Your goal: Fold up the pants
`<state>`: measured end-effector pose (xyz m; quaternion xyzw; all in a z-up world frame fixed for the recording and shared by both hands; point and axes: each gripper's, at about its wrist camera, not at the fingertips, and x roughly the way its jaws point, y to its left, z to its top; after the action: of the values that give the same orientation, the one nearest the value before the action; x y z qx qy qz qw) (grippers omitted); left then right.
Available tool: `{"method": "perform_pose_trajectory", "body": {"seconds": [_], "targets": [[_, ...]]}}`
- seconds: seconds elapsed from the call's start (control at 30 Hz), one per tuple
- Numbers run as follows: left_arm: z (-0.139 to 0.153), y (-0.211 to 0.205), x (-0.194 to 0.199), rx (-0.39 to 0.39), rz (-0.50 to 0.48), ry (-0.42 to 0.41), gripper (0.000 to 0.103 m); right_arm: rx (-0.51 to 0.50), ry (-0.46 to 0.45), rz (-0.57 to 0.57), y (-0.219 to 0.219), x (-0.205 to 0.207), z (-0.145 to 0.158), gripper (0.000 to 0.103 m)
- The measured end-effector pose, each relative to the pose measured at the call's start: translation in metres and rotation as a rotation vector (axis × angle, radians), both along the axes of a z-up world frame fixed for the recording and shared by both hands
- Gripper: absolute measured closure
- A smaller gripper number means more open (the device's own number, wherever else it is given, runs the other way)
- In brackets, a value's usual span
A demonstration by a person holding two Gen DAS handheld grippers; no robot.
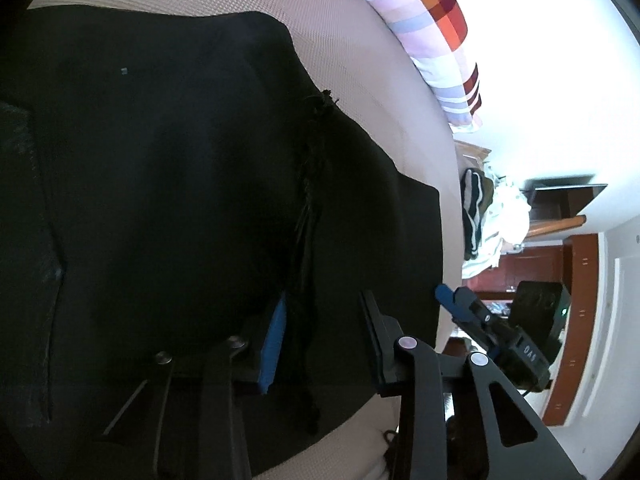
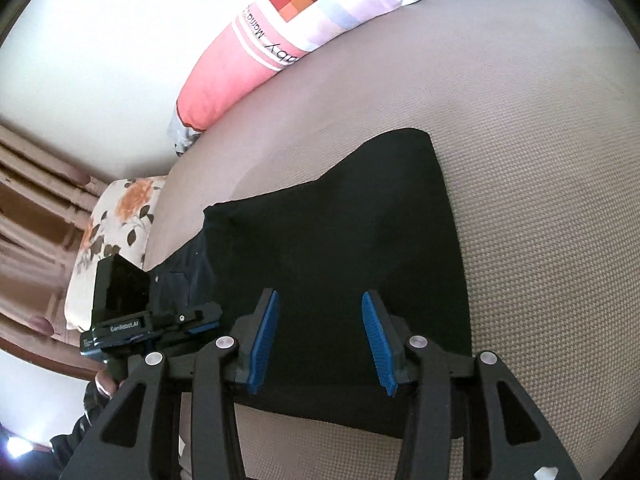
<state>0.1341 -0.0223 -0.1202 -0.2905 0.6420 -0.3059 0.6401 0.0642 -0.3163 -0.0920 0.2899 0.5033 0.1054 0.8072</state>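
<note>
Pants: black fabric pants (image 2: 340, 264) lie flat on the beige textured bed cover (image 2: 540, 220), ready for folding.
Left gripper (image 1: 324, 340): jaws apart, straddling the drawstring edge for a grasp.
Right gripper (image 2: 320, 340): jaws apart over the near edge.

Left wrist view looks close down onto the black pants (image 1: 180, 200); right wrist view sits higher, facing the long pillow (image 2: 320, 20); both share pants, mattress (image 2: 540, 200), pillow.

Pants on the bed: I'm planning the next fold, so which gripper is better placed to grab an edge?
Probably the right gripper: its open jaws straddle the pants near their free edge. The left gripper, also open, hangs over the middle, by the drawstring.
</note>
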Motion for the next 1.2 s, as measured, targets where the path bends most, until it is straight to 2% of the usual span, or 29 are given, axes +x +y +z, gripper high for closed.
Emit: {"method": "perform_pose_trajectory", "body": {"seconds": [0.17, 0.3, 0.43, 0.57, 0.67, 0.83, 0.97, 1.1, 1.2], "targets": [[0.0, -0.009, 0.01, -0.013, -0.03, 0.0, 0.067, 0.02, 0.01, -0.015, -0.005, 0.001, -0.007, 0.061], [0.002, -0.022, 0.009, -0.009, -0.072, -0.031, 0.068, 0.037, 0.025, -0.03, -0.012, 0.0, -0.014, 0.061], [0.002, -0.034, 0.006, 0.029, -0.121, -0.066, 0.086, 0.039, 0.025, -0.033, -0.012, 0.0, -0.016, 0.061], [-0.001, -0.028, 0.004, 0.037, -0.102, -0.071, 0.094, 0.033, 0.024, -0.035, -0.009, 0.0, -0.016, 0.061], [0.009, -0.031, -0.002, 0.105, -0.097, -0.141, 0.096, 0.031, 0.027, -0.036, -0.007, 0.001, -0.016, 0.061], [0.035, -0.026, -0.009, 0.167, -0.046, -0.253, 0.097, -0.008, 0.016, -0.038, -0.005, 0.002, -0.011, 0.061], [0.041, -0.004, -0.008, 0.164, -0.019, -0.251, 0.097, -0.057, 0.008, -0.028, -0.003, 0.004, -0.008, 0.061], [0.02, 0.003, -0.014, 0.215, -0.018, -0.188, 0.097, -0.127, 0.033, -0.004, 0.005, 0.008, -0.018, 0.063], [0.01, 0.013, -0.018, 0.193, 0.007, -0.171, 0.096, -0.213, 0.036, 0.036, 0.014, 0.008, -0.023, 0.066]]}}
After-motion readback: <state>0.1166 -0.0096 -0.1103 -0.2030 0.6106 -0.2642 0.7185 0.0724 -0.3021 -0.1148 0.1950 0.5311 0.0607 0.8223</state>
